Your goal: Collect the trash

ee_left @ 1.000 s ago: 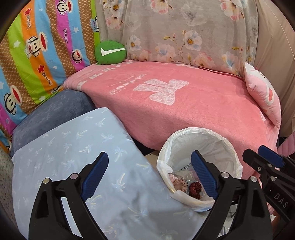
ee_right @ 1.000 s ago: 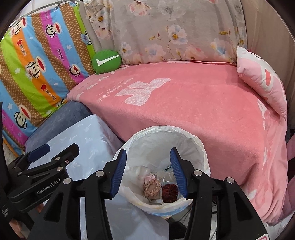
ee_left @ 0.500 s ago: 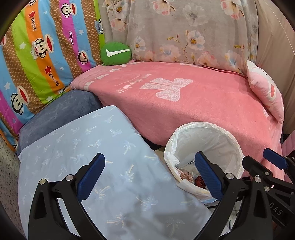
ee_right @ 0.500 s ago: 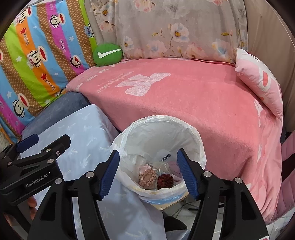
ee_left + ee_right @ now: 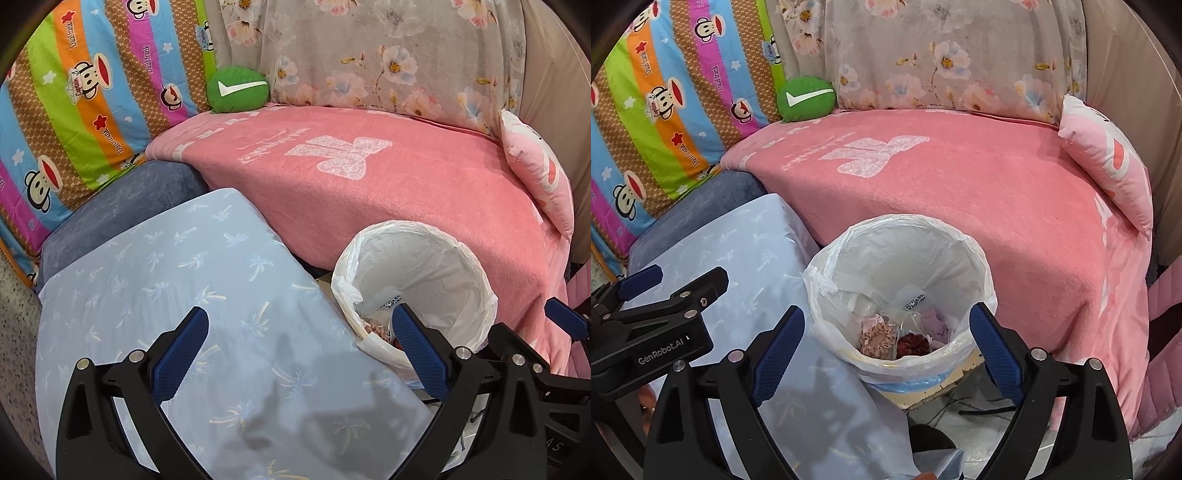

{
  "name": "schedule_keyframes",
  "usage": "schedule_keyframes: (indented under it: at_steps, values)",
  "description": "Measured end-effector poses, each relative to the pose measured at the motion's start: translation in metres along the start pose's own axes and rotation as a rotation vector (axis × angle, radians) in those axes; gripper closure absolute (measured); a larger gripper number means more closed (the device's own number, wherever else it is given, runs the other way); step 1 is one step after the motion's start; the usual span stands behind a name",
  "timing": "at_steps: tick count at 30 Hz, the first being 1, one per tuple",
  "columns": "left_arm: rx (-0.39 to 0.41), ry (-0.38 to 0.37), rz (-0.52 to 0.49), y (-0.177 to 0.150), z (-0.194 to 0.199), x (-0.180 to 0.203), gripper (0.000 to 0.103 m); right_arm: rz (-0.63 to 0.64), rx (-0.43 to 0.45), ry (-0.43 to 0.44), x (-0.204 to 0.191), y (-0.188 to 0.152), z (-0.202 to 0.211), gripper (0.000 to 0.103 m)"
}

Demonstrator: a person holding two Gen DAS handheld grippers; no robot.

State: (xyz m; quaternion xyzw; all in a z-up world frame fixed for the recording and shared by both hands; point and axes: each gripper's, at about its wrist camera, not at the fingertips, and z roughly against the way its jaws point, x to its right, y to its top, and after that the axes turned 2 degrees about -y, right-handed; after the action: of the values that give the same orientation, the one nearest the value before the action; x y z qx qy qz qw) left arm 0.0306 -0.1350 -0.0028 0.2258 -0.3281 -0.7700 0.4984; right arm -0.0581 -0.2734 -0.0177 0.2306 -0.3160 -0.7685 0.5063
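**Both grippers empty above the lined bin**

Round bin (image 5: pixel 899 291) lined with thin, crinkled white plastic, rim folded outward, standing against the front edge of the pink blanket (image 5: pixel 979 184). Landmark for everything below: the bin.

Materials and shapes:
- Inside the bin, at the bottom: a ruffled pink scrunchie (image 5: pixel 877 338), a dark red scrunchie (image 5: pixel 912 343) touching it on the right, clear wrapping and a small leopard-print scrap behind them.
- Behind the bin: fuzzy pink blanket with a paler woven bow pattern, draped over a raised surface.
- Left of the bin: smooth pale-blue sheet (image 5: pixel 184 295) printed with small palm trees, pressed against the liner.
- Far behind and left: round green cushion (image 5: pixel 238 92) with a white tick; striped monkey-print cloth beyond it.
- Behind and right: plump pink pillow (image 5: pixel 1108 155) leaning on the blanket.

By view:
- Right wrist: looks straight down into the bin, contents plain; right gripper (image 5: pixel 886 350) spread wide, blue ribbed pads either side of the rim, holding nothing. Left gripper's black body with "GenRobot.AI" lettering at the left edge.
- Left wrist: bin seen from the side, only a sliver of the pink scrunchie visible; left gripper (image 5: pixel 299 347) spread wide over the blue sheet, holding nothing, right pad overlapping the near rim.

Against a second earlier:
- Right fingers parted much wider.
- Both cameras drawn back and up; bin smaller in each view.
- Scrunchies unmoved.
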Motion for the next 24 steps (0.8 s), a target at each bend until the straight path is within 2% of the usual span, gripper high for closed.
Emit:
schedule_keyframes:
  at_steps: [2, 24]
  values:
    - [-0.01, 0.003, -0.002, -0.002, -0.001, 0.001, 0.007, 0.0, -0.006, 0.001, 0.0, -0.002, -0.001, 0.005]
    - [-0.049, 0.021, -0.018, -0.012, -0.01, 0.01, 0.007, 0.012, -0.035, -0.028, 0.006, -0.013, -0.008, 0.005]
